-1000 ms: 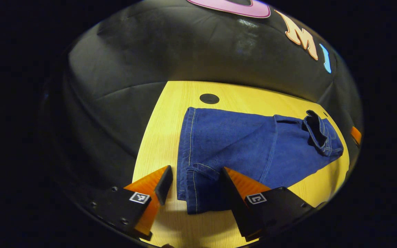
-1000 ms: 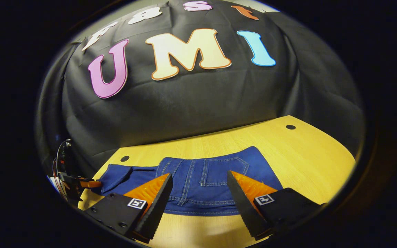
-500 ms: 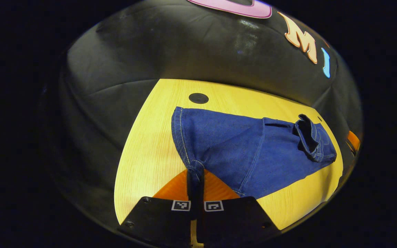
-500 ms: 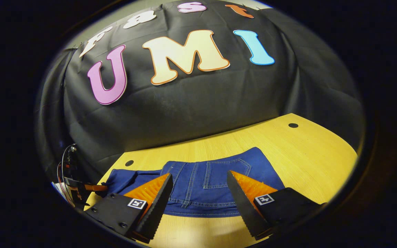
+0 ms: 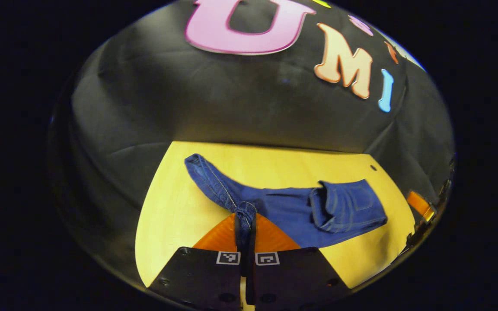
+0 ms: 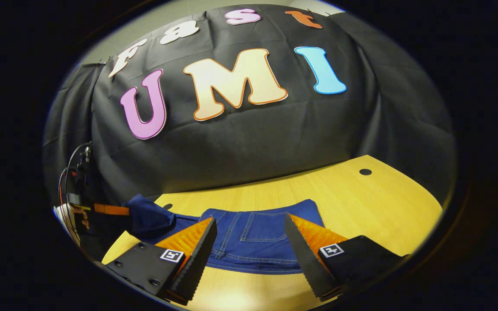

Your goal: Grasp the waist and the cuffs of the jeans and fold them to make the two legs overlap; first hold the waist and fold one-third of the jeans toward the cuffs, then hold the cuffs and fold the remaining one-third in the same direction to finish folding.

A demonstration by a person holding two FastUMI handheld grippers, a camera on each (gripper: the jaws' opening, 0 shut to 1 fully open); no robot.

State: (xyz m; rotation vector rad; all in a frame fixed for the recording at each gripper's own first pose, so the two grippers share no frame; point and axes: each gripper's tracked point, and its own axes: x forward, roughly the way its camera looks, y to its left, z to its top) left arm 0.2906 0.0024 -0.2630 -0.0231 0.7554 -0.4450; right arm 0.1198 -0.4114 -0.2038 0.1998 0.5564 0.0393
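My left gripper is closed tight, both fingers pinching a cuff edge of the dark blue denim jeans; the pinched hem stands up between the fingers, raised off the pale yellow wooden table, and the leg trails from it back toward the far left corner of the table; farther right the waist end, with a stitched back pocket showing, lies already folded over the legs in a thicker bundle. My right gripper is wide open, holding nothing; its fingers hover just above the near edge of the jeans, one to each side of the folded waist section, and I cannot tell whether they touch the cloth. In the right gripper view the jeans lie flat across the table, seams and pocket facing up; at the left the lifted cuff hangs as a dark blue fold beside the other gripper.
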